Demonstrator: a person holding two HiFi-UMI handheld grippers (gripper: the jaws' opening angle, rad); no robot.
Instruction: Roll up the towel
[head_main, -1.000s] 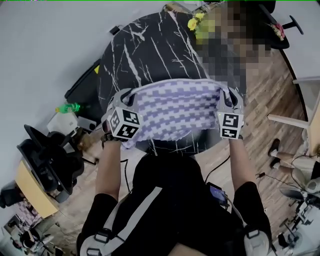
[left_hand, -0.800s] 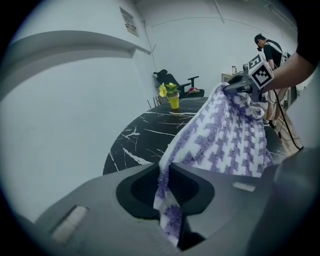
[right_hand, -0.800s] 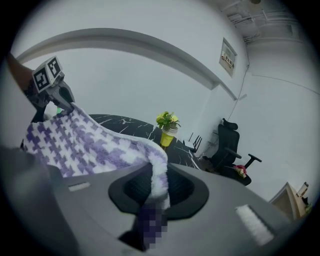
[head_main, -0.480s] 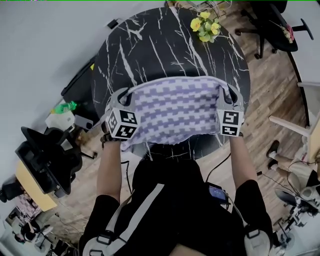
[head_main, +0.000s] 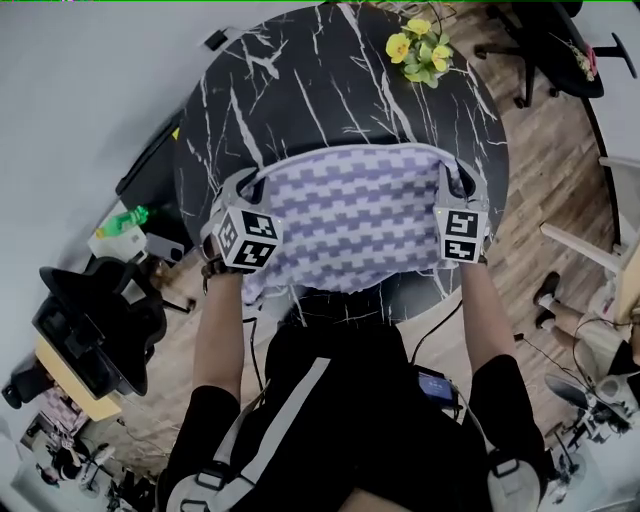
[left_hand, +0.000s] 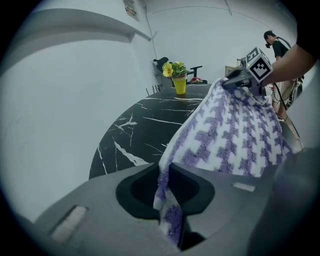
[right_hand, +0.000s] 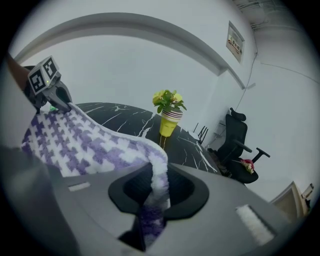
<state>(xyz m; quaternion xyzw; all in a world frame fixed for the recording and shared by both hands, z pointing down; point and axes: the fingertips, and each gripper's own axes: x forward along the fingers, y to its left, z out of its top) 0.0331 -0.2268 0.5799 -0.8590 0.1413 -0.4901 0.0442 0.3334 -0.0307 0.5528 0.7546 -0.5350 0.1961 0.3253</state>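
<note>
Holding: left gripper (head_main: 248, 188) and right gripper (head_main: 456, 180) both have their jaws pinched narrow on a far corner of the towel (head_main: 355, 225), one corner each.
Towel spot: stretched between the two grippers over the near part of the round black table (head_main: 300, 90), with the near edge drooping toward the person.
Long axis: runs left-right, gripper to gripper, so neither hand is nearer.
Next move (my guess): lay it flat, then roll near-to-far.
</note>
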